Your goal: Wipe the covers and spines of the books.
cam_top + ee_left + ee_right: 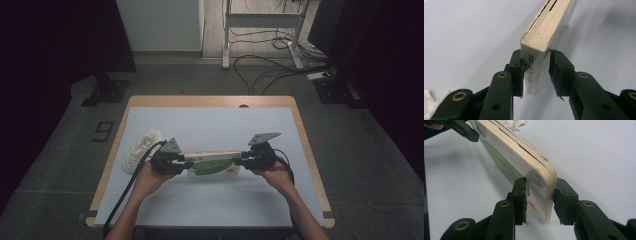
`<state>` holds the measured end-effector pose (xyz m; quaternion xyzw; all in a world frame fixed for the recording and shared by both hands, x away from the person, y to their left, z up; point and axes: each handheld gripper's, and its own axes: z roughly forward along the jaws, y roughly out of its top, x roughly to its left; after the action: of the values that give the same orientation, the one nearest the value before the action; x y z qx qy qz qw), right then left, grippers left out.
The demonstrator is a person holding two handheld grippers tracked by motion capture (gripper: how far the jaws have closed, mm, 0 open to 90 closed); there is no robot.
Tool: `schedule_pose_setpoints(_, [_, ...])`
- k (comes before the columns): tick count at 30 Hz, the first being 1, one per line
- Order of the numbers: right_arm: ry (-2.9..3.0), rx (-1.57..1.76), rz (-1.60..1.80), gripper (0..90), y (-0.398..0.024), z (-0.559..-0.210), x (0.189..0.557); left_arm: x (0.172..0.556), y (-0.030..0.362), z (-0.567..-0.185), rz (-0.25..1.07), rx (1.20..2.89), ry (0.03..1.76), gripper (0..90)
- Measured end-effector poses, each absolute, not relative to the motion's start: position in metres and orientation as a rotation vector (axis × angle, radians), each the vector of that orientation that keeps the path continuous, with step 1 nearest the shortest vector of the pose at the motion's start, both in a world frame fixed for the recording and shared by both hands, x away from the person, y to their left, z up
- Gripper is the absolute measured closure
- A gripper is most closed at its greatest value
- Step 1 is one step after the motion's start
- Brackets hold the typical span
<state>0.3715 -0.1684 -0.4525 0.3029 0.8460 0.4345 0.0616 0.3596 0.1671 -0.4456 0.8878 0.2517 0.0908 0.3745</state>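
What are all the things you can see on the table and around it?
Board book: one, thick cream pages, green picture on its cover, near the table's middle, held at both ends.
Cloth: one, white, crumpled, on the table by the book's left end.
Table: one, pale grey top with a wooden rim.
Desk frame: one, white, on the floor beyond the table.
Cables: several, black, on the floor near that frame.
Left gripper: one, black, jaws on either side of the book's spine end.
Right gripper: one, black, jaws on either side of the book's rounded corner.
Hands: two, one holding each gripper.
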Motion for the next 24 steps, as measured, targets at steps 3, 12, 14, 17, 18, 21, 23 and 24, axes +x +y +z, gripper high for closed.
schedule_pose_setpoints(3, [2.544, 0.920, 1.309, 63.6, -0.167, -0.451, 0.375, 0.365, 0.167, -0.444, 0.248, 2.275, 0.648, 64.8])
schedule_pose_setpoints(12, [2.494, 0.928, 1.293, 63.6, -0.162, -0.447, 0.387, 0.384, 0.164, -0.439, 0.314, 2.275, 0.675, 62.4])
schedule_pose_setpoints(14, [2.480, 0.930, 1.291, 63.4, -0.161, -0.447, 0.391, 0.388, 0.163, -0.439, 0.328, 2.277, 0.683, 61.8])
schedule_pose_setpoints(17, [2.464, 0.937, 1.282, 63.4, -0.160, -0.448, 0.396, 0.395, 0.161, -0.440, 0.357, 2.282, 0.698, 60.9])
schedule_pose_setpoints(18, [2.461, 0.938, 1.274, 63.2, -0.159, -0.448, 0.398, 0.398, 0.160, -0.440, 0.367, 2.287, 0.701, 60.5])
schedule_pose_setpoints(21, [2.440, 0.945, 1.252, 62.4, -0.155, -0.449, 0.404, 0.403, 0.158, -0.442, 0.401, 2.283, 0.711, 60.0])
schedule_pose_setpoints(23, [2.428, 0.944, 1.244, 62.1, -0.154, -0.450, 0.407, 0.406, 0.159, -0.444, 0.412, 2.273, 0.718, 59.8])
schedule_pose_setpoints(24, [2.422, 0.947, 1.243, 62.0, -0.153, -0.450, 0.409, 0.407, 0.159, -0.444, 0.419, 2.270, 0.721, 59.7])
